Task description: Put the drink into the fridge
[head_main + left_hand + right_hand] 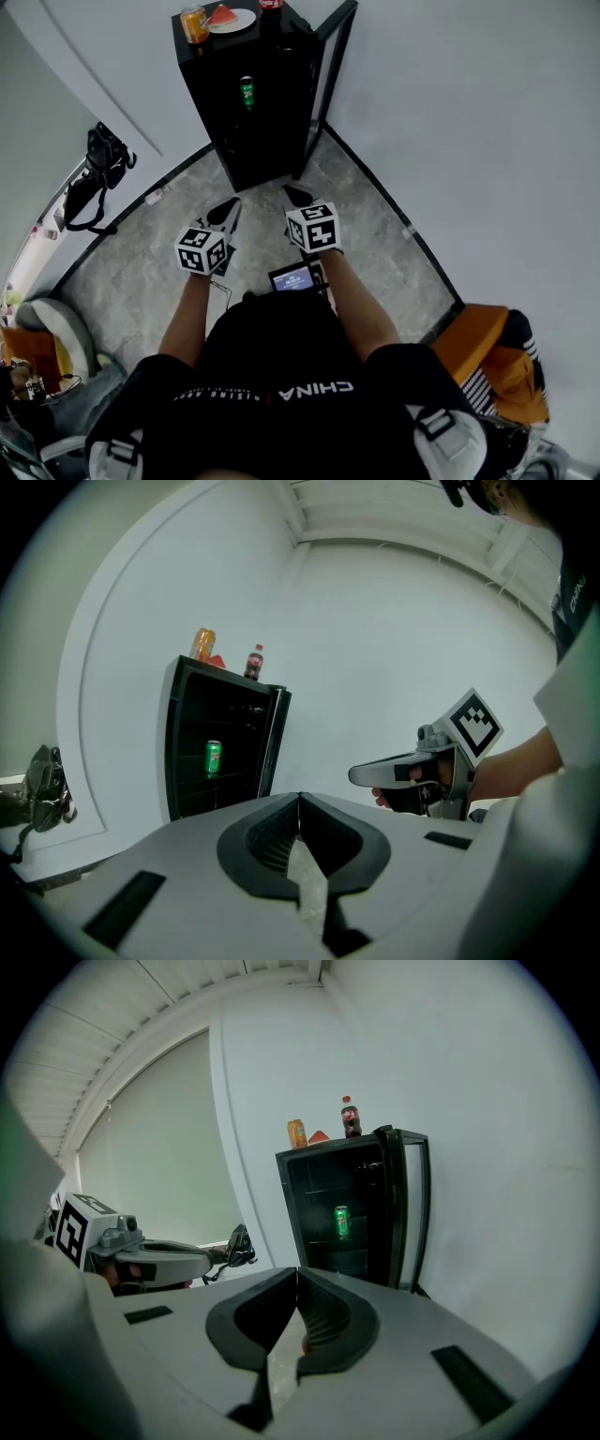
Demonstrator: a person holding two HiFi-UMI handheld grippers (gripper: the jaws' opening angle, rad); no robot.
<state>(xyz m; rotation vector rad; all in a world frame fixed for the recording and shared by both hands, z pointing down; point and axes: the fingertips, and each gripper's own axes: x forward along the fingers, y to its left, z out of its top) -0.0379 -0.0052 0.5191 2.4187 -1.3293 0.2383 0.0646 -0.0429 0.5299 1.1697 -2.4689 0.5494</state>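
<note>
Left gripper (300, 801) and right gripper (297, 1275): both jaw pairs pressed together on nothing, held side by side and aimed at 12 o'clock toward the black fridge (267, 141), well apart from it, likely standing off with no load. Green can (247, 92) stands upright on a middle shelf inside, so that drink looks stowed; the door (335, 56) hangs open at 1 o'clock. Orange can (194, 24) and cola bottle (271, 5) sit on the fridge top, possibly the next 2 to load.
</note>
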